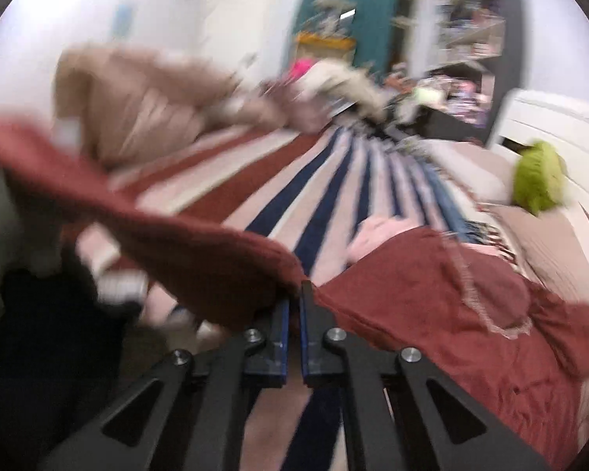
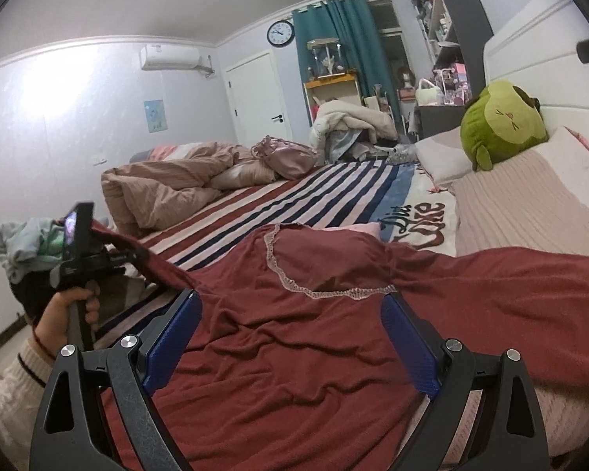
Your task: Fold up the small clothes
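Between the fingers of the left gripper (image 1: pixel 294 294), a fold of the dark red garment (image 2: pixel 314 333) is being pinched, the two blue pads pressed together on the cloth and lifting that edge off the striped bedsheet (image 2: pixel 294 192). Ahead of the right gripper (image 2: pixel 290 298), the rest of the garment is lying spread and wrinkled, its lace-trimmed neckline (image 2: pixel 290 278) just beyond the fingertips. That gripper's fingers are standing wide apart over the fabric, holding nothing. Farther off to its right, a green plush toy (image 2: pixel 498 121) is resting by the headboard.
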